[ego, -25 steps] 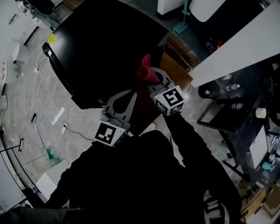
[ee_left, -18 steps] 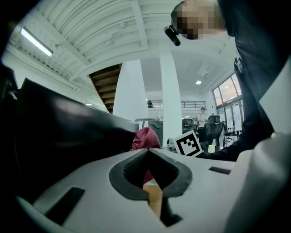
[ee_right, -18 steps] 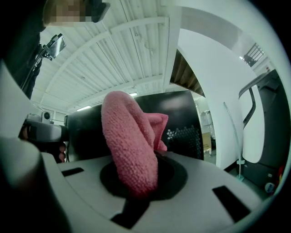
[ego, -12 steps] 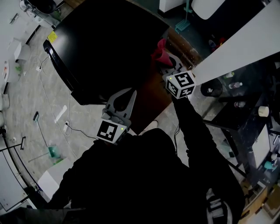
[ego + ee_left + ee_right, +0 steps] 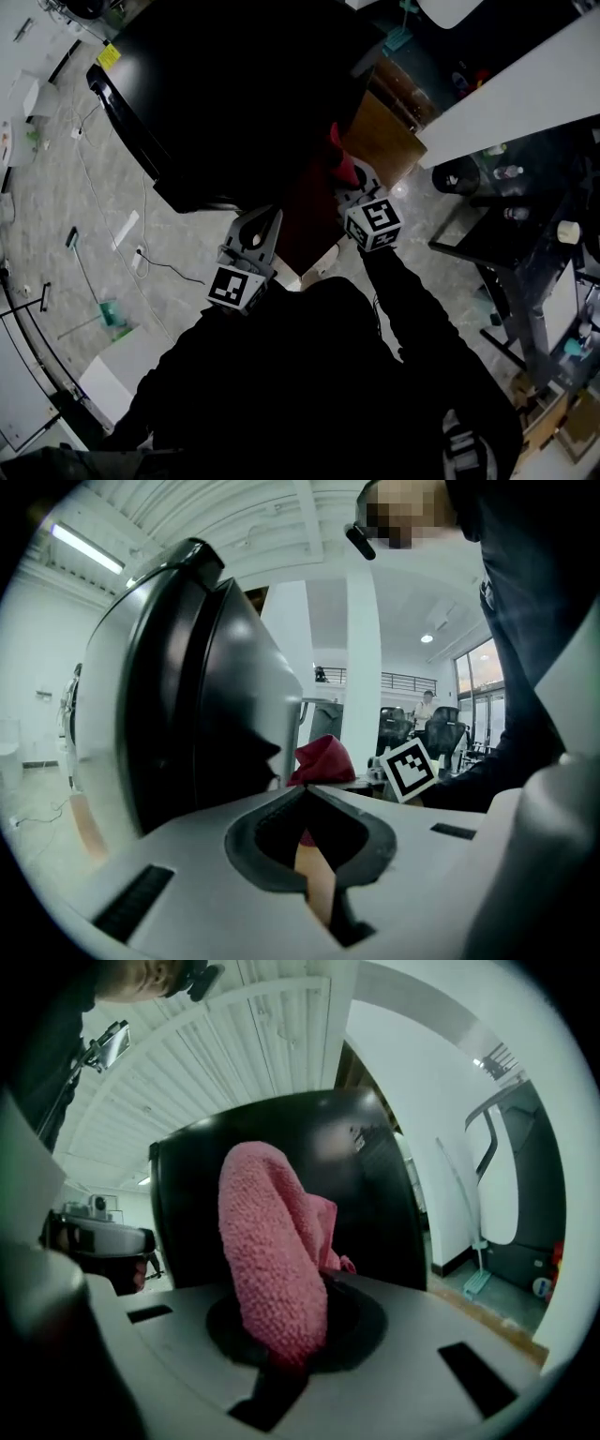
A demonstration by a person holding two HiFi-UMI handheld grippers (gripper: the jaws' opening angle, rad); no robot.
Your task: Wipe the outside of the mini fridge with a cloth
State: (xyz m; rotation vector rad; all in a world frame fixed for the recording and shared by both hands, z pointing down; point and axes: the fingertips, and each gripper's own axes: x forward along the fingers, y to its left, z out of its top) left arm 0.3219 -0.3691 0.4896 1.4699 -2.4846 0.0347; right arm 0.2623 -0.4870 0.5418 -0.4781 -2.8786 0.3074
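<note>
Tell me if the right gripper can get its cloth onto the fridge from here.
Probably yes. The right gripper is clamped on the cloth, and the black fridge stands close behind it with nothing visible between them.

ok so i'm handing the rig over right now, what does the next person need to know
Left gripper: shut and empty, held near the fridge.
Right gripper: shut on the cloth, with a thick fold sticking out past the jaws.
The cloth is up at the fridge's right side. I can't tell if it is touching.
Done: unclear, since the black surface shows no wipe marks.
Left: probably treat all outer faces as still to wipe, starting from this side.
</note>
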